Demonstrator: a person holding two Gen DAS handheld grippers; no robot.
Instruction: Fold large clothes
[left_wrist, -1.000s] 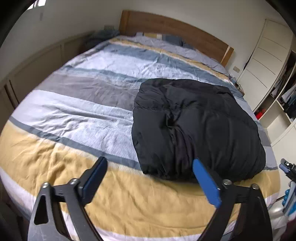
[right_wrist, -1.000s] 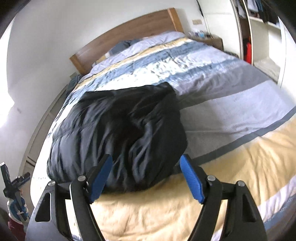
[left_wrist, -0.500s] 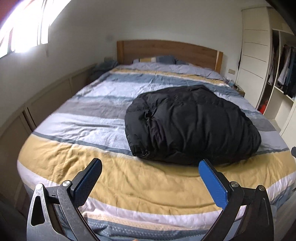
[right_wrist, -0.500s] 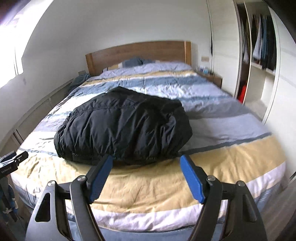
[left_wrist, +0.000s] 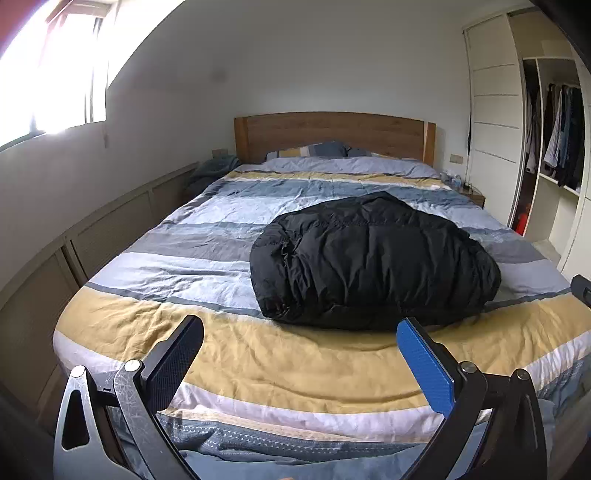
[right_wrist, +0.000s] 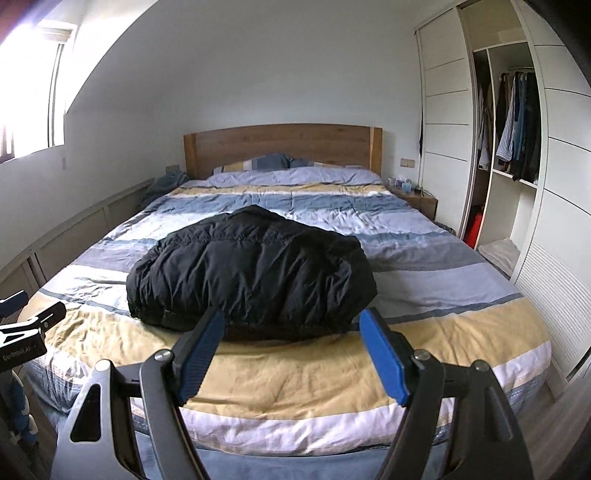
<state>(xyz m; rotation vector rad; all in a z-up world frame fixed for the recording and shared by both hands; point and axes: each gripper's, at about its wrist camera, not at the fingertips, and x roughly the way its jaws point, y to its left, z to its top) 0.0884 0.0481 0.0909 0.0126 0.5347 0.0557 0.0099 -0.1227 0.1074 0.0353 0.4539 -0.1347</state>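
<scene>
Jacket (left_wrist: 373, 258), black, padded, one item: folded into a rounded bundle on the bed (left_wrist: 221, 347), lying across the blue and grey stripes just beyond the yellow band at the foot.

Left wrist view. My left gripper (left_wrist: 299, 365) hangs short of the bed's foot edge, jaws spread wide, nothing between them. A second ago it sat low over the yellow band with the jacket close ahead; now it has drawn back and levelled, so the whole bed down to the headboard (left_wrist: 332, 134) shows. The jacket has kept its place and shape. This view alone shows the bright window (left_wrist: 51, 74) left of the bed, in full. The bed's left half lies bare of clothing from the jacket to the wall panelling (left_wrist: 110, 236). At the right border a dark piece of my other tool cuts in.

Right wrist view. My right gripper (right_wrist: 291, 356) also stands off the foot edge, jaws released and holding nothing, pulled back from its earlier close position over the jacket (right_wrist: 255, 273). Here the bundle sits left of the bed's middle, with a wide strip of quilt free to its right. This view alone shows the open wardrobe (right_wrist: 513, 122) with hanging clothes well right of the bed (right_wrist: 461, 332), a bedside table (right_wrist: 417, 201) beside the headboard (right_wrist: 280, 147), and bare floor along the bed's right side.
</scene>
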